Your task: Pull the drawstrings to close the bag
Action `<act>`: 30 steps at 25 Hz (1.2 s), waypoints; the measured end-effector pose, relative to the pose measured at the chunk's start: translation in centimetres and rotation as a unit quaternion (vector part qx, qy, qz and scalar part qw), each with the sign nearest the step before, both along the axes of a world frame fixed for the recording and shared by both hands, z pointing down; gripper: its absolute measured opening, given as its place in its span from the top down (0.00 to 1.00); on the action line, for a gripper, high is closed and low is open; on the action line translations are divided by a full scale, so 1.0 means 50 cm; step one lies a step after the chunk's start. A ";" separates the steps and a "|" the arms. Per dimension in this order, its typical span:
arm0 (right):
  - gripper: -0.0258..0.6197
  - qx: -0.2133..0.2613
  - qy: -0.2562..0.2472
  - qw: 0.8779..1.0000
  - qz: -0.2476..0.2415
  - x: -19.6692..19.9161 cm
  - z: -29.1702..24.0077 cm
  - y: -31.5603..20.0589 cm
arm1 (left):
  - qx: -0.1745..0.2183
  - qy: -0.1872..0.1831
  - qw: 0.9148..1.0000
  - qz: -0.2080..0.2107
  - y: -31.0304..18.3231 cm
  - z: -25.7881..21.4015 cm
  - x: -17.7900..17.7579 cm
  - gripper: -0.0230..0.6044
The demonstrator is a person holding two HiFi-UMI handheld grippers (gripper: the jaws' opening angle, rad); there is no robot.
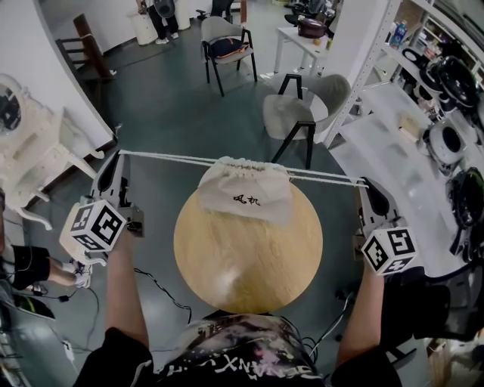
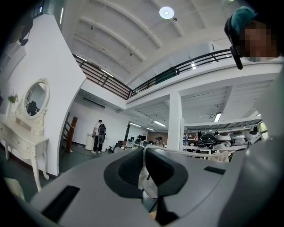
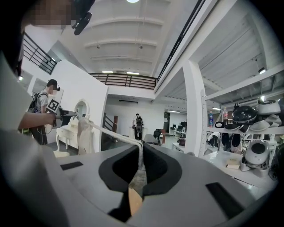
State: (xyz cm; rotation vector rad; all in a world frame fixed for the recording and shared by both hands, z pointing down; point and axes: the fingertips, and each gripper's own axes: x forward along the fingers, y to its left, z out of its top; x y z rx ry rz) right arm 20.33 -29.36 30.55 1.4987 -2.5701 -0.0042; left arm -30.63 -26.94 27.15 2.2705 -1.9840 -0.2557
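A white cloth drawstring bag with black print hangs at the far edge of the round wooden table, its mouth gathered tight. White drawstrings run taut from the bag's top to both sides. My left gripper is shut on the left drawstring's end; the cord shows pinched between its jaws. My right gripper is shut on the right drawstring; the cord leaves its jaws and leads off to the bag at the left.
Two chairs stand beyond the table. A white dressing table with mirror is at left, and white shelving with pots at right. Black cables lie on the floor beside the table. A person stands far back.
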 end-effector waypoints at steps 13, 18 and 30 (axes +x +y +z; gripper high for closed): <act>0.95 0.012 -0.025 1.000 -0.002 -0.007 -0.029 0.007 | 0.006 -0.017 1.000 0.008 0.011 -0.030 0.004 0.91; 0.95 0.006 -0.019 1.000 -0.004 -0.007 -0.008 0.010 | -0.008 -0.019 1.000 0.008 0.015 -0.005 0.003 0.91; 0.95 0.014 -0.014 1.000 -0.008 -0.008 -0.010 0.006 | 0.007 -0.021 1.000 -0.003 0.016 -0.025 0.003 0.91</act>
